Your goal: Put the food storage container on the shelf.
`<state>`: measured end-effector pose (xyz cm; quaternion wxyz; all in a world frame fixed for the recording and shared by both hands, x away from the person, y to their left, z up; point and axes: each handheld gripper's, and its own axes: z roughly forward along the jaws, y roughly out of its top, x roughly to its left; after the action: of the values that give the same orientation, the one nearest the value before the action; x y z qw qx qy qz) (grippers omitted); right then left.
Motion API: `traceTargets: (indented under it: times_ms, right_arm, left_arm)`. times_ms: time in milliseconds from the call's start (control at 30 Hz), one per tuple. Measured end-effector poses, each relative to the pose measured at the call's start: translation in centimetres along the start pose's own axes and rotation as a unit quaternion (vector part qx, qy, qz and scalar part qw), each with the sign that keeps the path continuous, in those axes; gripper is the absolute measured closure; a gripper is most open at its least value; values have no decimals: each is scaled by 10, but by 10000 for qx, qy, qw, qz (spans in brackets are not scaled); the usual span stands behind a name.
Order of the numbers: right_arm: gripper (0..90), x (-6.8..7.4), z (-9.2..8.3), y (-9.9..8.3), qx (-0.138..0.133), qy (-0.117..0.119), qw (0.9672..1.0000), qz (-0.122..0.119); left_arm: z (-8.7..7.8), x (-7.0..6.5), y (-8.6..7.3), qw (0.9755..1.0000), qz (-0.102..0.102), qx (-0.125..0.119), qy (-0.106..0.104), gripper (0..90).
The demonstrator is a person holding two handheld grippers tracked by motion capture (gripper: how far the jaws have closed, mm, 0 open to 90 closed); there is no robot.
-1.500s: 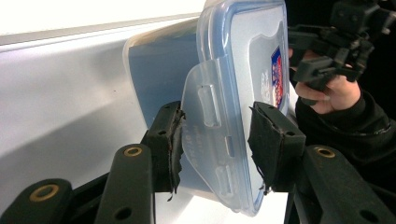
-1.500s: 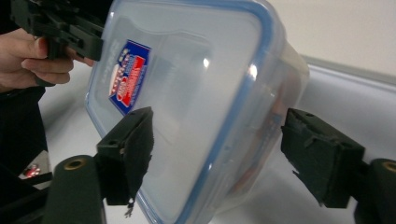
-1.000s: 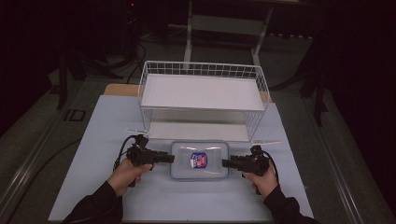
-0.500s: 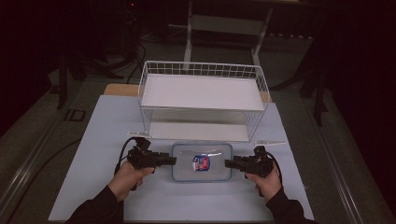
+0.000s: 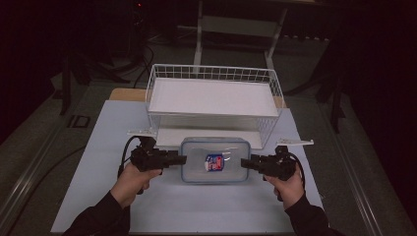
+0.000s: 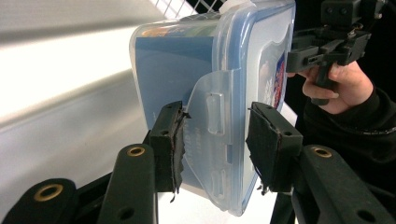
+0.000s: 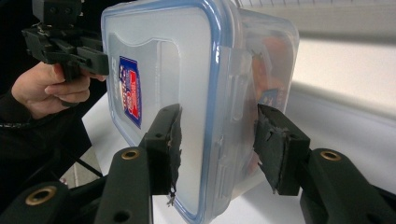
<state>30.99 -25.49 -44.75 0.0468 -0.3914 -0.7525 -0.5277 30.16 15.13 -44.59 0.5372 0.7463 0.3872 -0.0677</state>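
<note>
Clamping lidded clear container [image 5: 214,160] at both ends: left tool [image 5: 183,159], right tool [image 5: 244,163]; contents indistinct.

Red-and-blue label [image 5: 214,162] on container lid [image 5: 196,150], its print too small to read
</note>
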Motion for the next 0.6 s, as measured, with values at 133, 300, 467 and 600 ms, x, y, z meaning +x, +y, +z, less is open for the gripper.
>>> traceTargets:
  times_ms: [133, 300, 467, 600]
  right_arm:
    - [521, 7, -6, 12, -93, 0, 9999, -42]
    - [521, 19, -14, 28, -223, -30, 9996, -144]
    - [521, 26, -19, 49, -359, -21, 9991, -240]
    - [520, 31, -22, 67, -405, -79, 9986, -338]
  left_arm:
    - [-7, -7, 12, 9999, 93, -71, -7, 566]
    - [-17, -16, 28, 9997, 176, -153, 16, 566]
    - [-26, -22, 47, 9993, 257, -248, 58, 566]
    - [-30, -23, 62, 9991, 274, -318, 61, 565]
